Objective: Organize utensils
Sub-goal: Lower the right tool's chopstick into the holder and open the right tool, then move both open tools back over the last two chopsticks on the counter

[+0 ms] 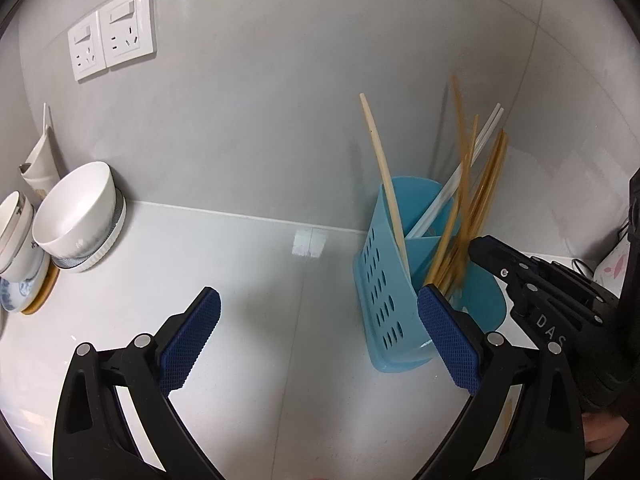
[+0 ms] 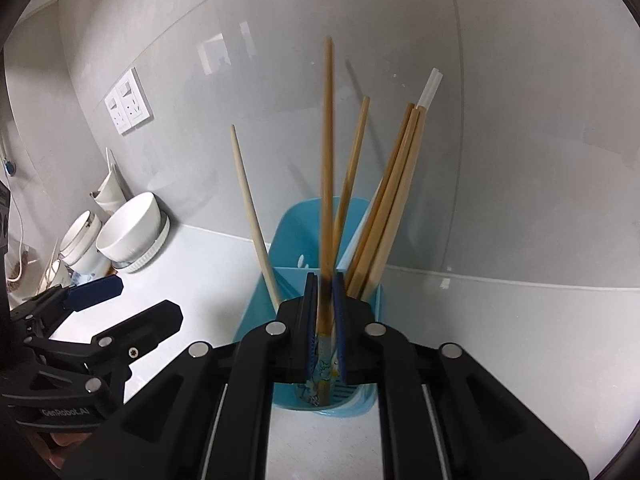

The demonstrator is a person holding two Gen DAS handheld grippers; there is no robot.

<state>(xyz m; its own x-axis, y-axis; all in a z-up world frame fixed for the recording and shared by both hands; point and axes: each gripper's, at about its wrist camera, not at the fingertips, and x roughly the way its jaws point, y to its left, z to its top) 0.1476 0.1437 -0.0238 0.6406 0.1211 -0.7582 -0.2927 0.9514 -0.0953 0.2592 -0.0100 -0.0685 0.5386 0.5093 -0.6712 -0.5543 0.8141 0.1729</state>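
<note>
Right gripper point(image 2: 325, 312) nearly closed, pinching a bamboo chopstick point(image 2: 328, 152) low, over the blue holder point(image 2: 362, 396). Light, stiff, probably slick; grip mid-shaft. Left gripper point(image 1: 320, 338) wide open, empty.

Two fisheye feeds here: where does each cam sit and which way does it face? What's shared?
Left wrist view: on the left gripper, aimed down at the counter and wall; its two open fingers frame the shot, the right gripper enters from the right at the blue holder.
Right wrist view: on the right gripper, facing the blue holder; its fingers are shut on a chopstick, left gripper at lower left.
Shared: holder, chopsticks, white bowl, wall sockets.
</note>
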